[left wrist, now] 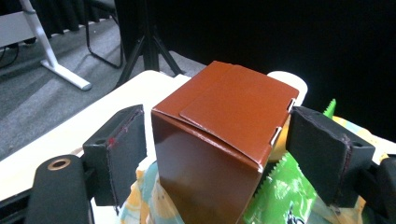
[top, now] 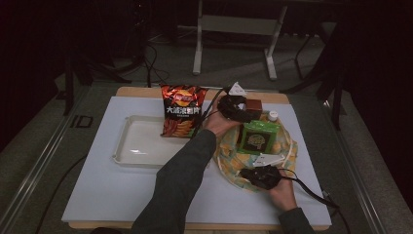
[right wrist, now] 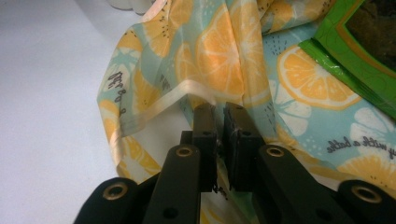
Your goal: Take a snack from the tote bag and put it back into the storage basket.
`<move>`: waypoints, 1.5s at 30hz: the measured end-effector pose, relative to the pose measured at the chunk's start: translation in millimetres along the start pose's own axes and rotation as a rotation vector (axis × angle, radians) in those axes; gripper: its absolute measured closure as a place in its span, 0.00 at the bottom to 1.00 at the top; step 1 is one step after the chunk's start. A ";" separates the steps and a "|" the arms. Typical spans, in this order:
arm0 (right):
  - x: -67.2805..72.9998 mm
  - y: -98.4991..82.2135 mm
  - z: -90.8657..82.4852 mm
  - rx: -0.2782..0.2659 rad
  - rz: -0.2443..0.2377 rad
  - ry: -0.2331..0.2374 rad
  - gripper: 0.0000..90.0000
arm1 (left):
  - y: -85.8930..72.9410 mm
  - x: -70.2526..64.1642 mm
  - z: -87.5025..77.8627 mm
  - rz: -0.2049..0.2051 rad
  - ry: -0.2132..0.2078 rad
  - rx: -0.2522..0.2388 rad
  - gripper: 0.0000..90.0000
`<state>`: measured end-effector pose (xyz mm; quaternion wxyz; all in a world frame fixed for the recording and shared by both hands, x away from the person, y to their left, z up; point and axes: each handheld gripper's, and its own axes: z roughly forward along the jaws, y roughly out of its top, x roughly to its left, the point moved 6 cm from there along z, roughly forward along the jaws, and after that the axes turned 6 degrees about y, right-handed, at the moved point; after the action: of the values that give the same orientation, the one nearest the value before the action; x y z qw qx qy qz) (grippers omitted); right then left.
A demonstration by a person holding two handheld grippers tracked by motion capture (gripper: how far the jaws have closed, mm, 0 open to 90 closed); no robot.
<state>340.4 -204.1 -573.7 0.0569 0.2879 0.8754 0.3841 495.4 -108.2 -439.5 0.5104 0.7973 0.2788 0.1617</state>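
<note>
Left tongs [left wrist: 212, 154] spread wide around the brown carton [left wrist: 219, 140], pads not yet pressing, near the tabletop's [top: 122, 195] far right edge inside the citrus-print bag [right wrist: 224, 51]. Right tongs [right wrist: 219, 140] pinching the bag's rim, likely holding it open.

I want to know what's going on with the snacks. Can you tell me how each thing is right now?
brown box: flaps closed, upright between open jaws
left gripper: open, around the box
right gripper: shut on the bag's edge
orange-print bag: open, lying crumpled on the table
green packet: sealed, lying in the bag
chip bag: sealed, upright
white tray: holding the chip bag
</note>
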 end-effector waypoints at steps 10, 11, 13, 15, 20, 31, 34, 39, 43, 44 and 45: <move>0.2 -0.4 -0.1 -0.007 0.001 0.000 0.93 | 4.3 -15.1 2.2 0.062 0.002 -0.005 0.25; 0.2 -0.4 -0.1 -0.007 0.001 0.001 0.93 | 4.5 -16.7 2.3 0.066 0.006 -0.005 0.25; 0.3 -0.4 -0.1 -0.007 0.002 0.001 0.93 | 4.2 -18.7 2.2 0.076 0.016 -0.004 0.26; 0.3 -0.5 -0.1 -0.007 0.002 0.000 0.93 | 4.4 -19.7 0.1 0.088 0.013 -0.016 0.33; 0.1 -0.6 -0.1 -0.007 0.003 0.001 0.92 | 2.8 -19.0 -2.4 0.087 0.009 -0.013 0.40; 0.0 -0.8 -0.2 -0.010 0.005 0.003 0.92 | 1.9 -20.9 7.6 0.078 -0.014 -0.015 0.36; -0.1 -0.8 -0.2 -0.011 0.005 0.004 0.92 | 2.0 -20.7 8.4 0.073 -0.011 -0.012 0.35; -0.2 -0.8 -0.2 -0.011 0.004 0.005 0.92 | 0.8 -22.0 6.5 0.089 0.017 -0.011 0.40; 0.0 -0.9 -0.2 -0.011 0.008 0.005 0.92 | -1.5 -22.3 3.5 0.085 0.015 -0.023 0.44; 0.0 -0.9 -0.2 -0.011 0.008 0.005 0.92 | -1.9 -21.9 2.6 0.084 0.015 -0.022 0.45; -0.1 -1.0 -0.2 -0.011 0.008 0.005 0.92 | -2.3 -21.7 1.9 0.081 0.014 -0.022 0.45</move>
<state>340.0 -204.8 -574.3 0.0548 0.2899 0.8723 0.3900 478.5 -122.1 -441.8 0.5101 0.8013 0.2479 0.1907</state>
